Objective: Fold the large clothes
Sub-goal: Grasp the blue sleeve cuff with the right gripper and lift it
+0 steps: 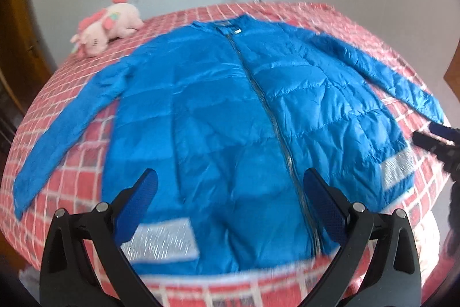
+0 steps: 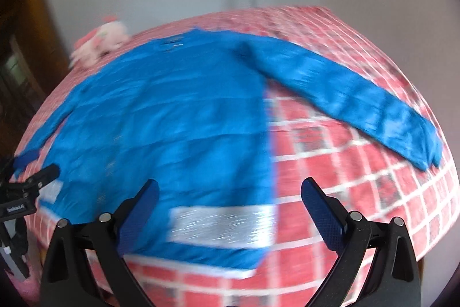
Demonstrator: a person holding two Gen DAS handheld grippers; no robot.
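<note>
On the bed, far left: I see a pink plush toy [image 1: 107,25] lying near the back corner, apart from the jacket's shoulder.
Bed cover: red-and-white checked cover [image 1: 72,163], bare around the garment on every side I can see.
Left sleeve: stretched out and down toward the left edge [image 1: 54,143], flat on the cover.
Left gripper: my left gripper [image 1: 230,183] hovers above the jacket's hem, jaws spread wide, nothing between the blue pads.
Jacket: blue padded jacket [image 1: 218,111] lies front up in the middle of the bed, zip closed down the centre, both sleeves spread; one silver patch near each lower corner.
Right sleeve: angled out toward the right edge [image 2: 359,102], flat on the cover.
Right gripper: my right gripper [image 2: 230,192] hangs over the jacket's lower right corner and the bare cover beside it, jaws wide apart, holding nothing.
Image quality: both wrist views are motion-blurred; fine detail is not readable.
</note>
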